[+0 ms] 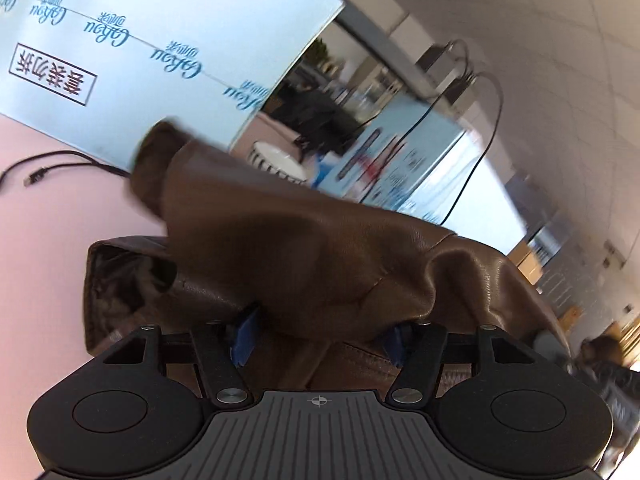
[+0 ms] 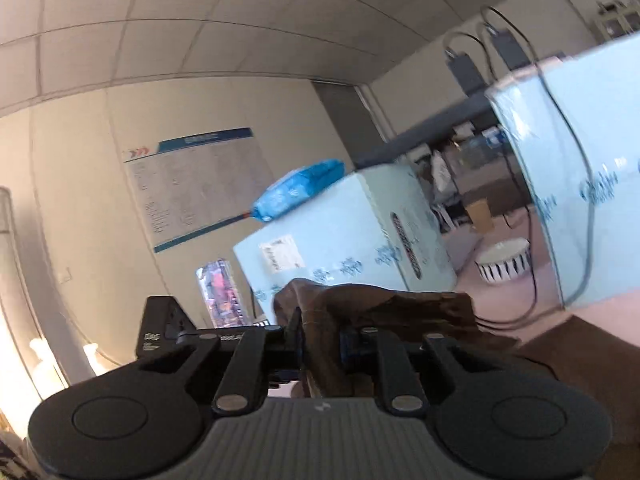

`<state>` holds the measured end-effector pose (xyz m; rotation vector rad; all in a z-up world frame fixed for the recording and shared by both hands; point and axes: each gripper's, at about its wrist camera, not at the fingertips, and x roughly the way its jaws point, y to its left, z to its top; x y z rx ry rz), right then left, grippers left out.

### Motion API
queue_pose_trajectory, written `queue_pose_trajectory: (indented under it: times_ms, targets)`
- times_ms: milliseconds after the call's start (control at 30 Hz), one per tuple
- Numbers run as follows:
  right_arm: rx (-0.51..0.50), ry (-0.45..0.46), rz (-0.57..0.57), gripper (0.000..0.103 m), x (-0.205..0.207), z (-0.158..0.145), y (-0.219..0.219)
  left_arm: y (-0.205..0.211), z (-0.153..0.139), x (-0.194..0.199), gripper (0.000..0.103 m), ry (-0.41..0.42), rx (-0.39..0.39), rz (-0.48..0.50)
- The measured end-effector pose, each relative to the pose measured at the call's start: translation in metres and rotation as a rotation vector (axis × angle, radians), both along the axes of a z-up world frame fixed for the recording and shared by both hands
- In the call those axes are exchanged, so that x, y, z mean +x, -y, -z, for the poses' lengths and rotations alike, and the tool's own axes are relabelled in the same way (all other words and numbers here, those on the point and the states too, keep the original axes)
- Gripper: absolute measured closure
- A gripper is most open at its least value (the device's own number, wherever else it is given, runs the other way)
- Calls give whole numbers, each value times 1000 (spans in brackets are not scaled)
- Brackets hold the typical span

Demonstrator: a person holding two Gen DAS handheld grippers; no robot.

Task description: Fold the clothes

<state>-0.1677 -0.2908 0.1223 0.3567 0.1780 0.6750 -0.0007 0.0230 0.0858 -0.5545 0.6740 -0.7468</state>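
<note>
1. The pink tabletop (image 1: 48, 240) carries everything, seen tilted in both wrist views.
2. Pale blue boxes (image 1: 140, 52) stand at the far side of the tabletop; another box (image 2: 344, 236) has a blue packet (image 2: 298, 190) lying on top.
3. The brown leather jacket (image 1: 320, 248) is lifted in front of me. In the left view it drapes over and ahead of my left hand-held gripper (image 1: 320, 340), with one sleeve (image 1: 154, 168) sticking up toward the boxes.
4. My left hand-held gripper is part spread, a thick bunch of jacket filling the gap between its blue pads (image 1: 242, 340), which press into it from both sides.
5. My right hand-held gripper (image 2: 322, 344) is nearly pressed together, pinching a thin fold of the jacket (image 2: 372, 304) that rises just above its fingertips.
6. A striped bowl (image 2: 504, 266) sits between the boxes.
7. A black cable (image 1: 60, 160) lies on the tabletop, left of the sleeve.
</note>
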Motion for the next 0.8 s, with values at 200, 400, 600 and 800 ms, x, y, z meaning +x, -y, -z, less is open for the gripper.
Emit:
queue_pose_trajectory:
  times_ms: [200,400,600,800]
  targets:
    - [-136,-112,-296,86,-9,35,-81,-115,40,-67,36,-107,-40,-119]
    - [-329,-403,-548,60,2,91,-161,-216,64,-122,28,-207,-54,-280]
    - [-211,-349,-581,26,-6,64,-143,-167,26,-128,13,-30,8,-104]
    - [156,-440,-245,9,1,52,-36,-82,17,-105,12,6,199,61]
